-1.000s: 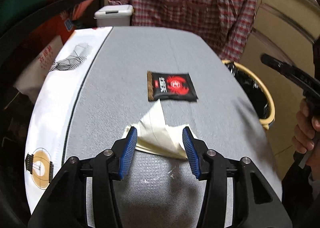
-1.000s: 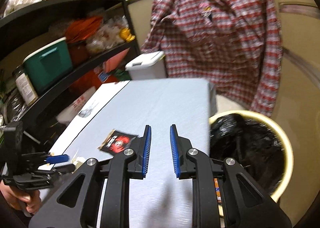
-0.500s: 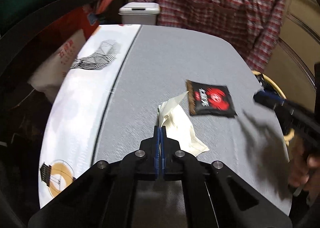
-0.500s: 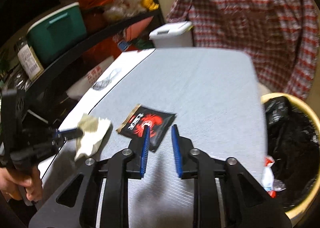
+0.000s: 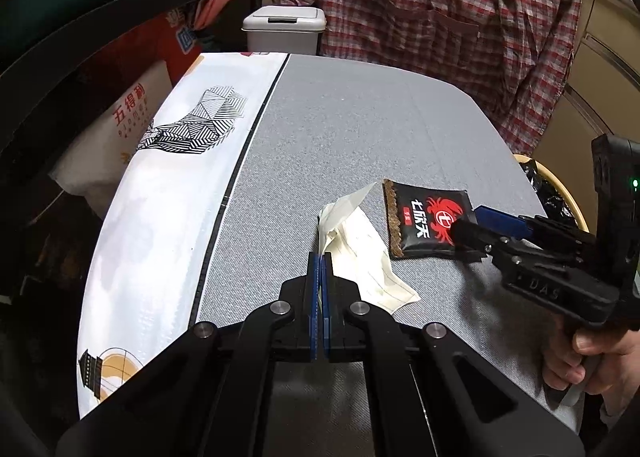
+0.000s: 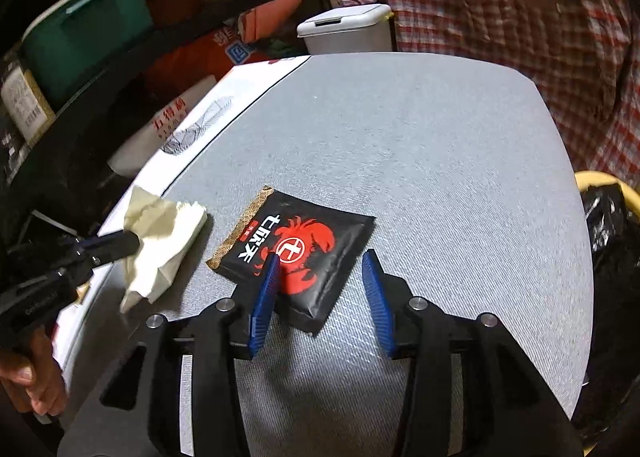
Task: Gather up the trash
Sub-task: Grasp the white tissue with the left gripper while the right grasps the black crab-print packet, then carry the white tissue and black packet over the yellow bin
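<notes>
A crumpled cream paper (image 5: 360,253) lies on the grey table top (image 5: 360,129). My left gripper (image 5: 320,257) is shut on the paper's near left edge; it also shows in the right wrist view (image 6: 132,243), holding the paper (image 6: 168,241). A black snack packet with a red crab (image 5: 428,221) lies flat just right of the paper. My right gripper (image 6: 320,261) is open, its jaws straddling the near end of the packet (image 6: 304,249), low over the table. It shows from the side in the left wrist view (image 5: 468,223).
A yellow-rimmed bin with a black liner (image 6: 608,225) stands off the table's right edge. A white lidded bin (image 5: 284,27) and a hanging plaid shirt (image 5: 440,17) are behind the table. Dark shelves with boxes (image 6: 80,37) run along the left. A white printed cloth (image 5: 168,177) covers the table's left strip.
My left gripper closed on the paper and has pulled up its edge. My right gripper moved from near the bin over to the packet and opened wider around its near end.
</notes>
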A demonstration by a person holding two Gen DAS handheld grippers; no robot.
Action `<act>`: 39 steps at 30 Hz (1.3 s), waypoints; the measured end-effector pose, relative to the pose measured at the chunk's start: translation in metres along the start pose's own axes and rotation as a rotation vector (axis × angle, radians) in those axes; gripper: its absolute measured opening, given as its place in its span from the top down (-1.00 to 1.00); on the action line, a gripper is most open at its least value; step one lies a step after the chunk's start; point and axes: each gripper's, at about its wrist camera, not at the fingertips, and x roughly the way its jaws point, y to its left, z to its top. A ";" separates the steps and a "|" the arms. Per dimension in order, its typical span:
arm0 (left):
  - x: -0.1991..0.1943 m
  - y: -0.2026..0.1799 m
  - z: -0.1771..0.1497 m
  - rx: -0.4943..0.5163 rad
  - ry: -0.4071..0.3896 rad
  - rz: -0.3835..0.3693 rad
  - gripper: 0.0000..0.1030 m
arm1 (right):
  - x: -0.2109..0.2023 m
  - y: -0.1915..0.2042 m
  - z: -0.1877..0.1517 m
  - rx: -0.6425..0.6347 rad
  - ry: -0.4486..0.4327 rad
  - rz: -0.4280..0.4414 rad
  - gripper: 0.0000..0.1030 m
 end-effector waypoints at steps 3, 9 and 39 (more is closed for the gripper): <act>0.001 0.003 0.003 -0.007 -0.004 0.005 0.97 | 0.001 0.005 0.000 -0.026 0.006 -0.020 0.65; -0.004 0.005 0.009 -0.010 -0.023 0.008 0.97 | -0.002 0.002 -0.002 -0.028 0.003 -0.013 1.00; -0.051 -0.051 0.023 0.041 -0.145 -0.026 0.97 | -0.137 -0.048 -0.013 0.032 -0.259 -0.107 1.00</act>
